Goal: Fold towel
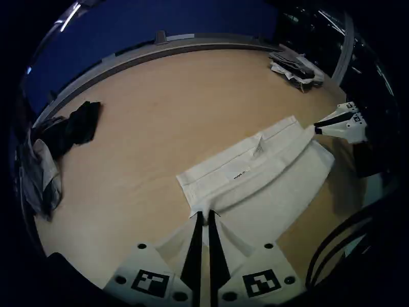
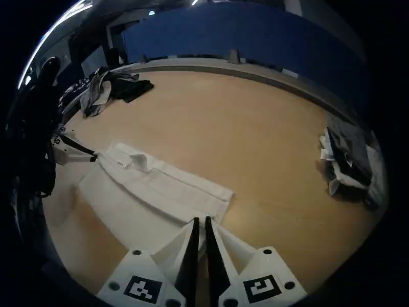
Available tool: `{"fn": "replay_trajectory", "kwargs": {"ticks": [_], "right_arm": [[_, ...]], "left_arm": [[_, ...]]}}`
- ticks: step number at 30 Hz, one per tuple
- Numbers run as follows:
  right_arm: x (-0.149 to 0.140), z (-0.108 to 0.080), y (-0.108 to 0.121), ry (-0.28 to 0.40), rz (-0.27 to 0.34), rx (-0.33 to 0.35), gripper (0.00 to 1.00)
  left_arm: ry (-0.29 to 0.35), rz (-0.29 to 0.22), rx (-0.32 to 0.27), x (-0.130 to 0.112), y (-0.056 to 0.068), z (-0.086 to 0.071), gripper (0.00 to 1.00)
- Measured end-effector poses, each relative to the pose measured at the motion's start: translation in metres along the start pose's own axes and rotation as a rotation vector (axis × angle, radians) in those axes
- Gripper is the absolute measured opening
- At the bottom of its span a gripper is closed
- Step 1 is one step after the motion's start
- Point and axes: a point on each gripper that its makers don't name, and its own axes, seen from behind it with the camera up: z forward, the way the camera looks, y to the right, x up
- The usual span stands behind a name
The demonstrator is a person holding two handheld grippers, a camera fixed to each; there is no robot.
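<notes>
Wide bare tabletop (image 1: 168,102) opens beyond the towel (image 1: 255,174), so there's plenty of passage there. A dark clothes heap (image 1: 61,138) crowds the left edge and another pile (image 1: 296,69) sits far right, both well apart from the towel. The blue partition (image 1: 153,20) closes the back rim.

No legible text. Short line of dark print (image 1: 240,176) on the towel (image 1: 276,189): too small to read. Square black-and-white markers (image 1: 151,283) on left gripper (image 1: 205,217) and right gripper (image 2: 200,221): coded patterns, not characters
</notes>
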Motion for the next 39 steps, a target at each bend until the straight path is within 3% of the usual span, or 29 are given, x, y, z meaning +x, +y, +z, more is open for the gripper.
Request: {"fn": "replay_trajectory", "kwargs": {"ticks": [7,15,17,23,30,39], "right_arm": [[-0.004,0.007,0.004,-0.02,-0.033,-0.023,0.2],[-0.001,0.011,0.012,-0.021,-0.053,-0.06,0.57],[0.001,0.012,0.016,-0.014,-0.054,-0.077,0.69],[0.006,0.012,0.025,0.005,-0.055,-0.123,0.89],[0.012,0.007,0.028,0.032,-0.043,-0.143,0.91],[0.018,-0.002,0.026,0.052,-0.05,-0.148,0.92]], "left_arm": [[-0.005,-0.009,0.012,0.0,-0.004,0.005,0.17],[0.007,-0.02,0.031,0.006,-0.012,0.006,0.47],[0.01,-0.025,0.039,0.007,-0.015,0.005,0.62],[0.021,-0.033,0.062,0.008,-0.023,0.002,0.82],[0.028,-0.017,0.08,0.007,-0.028,-0.006,0.85],[0.041,-0.033,0.091,0.008,-0.033,-0.014,0.85]]}}
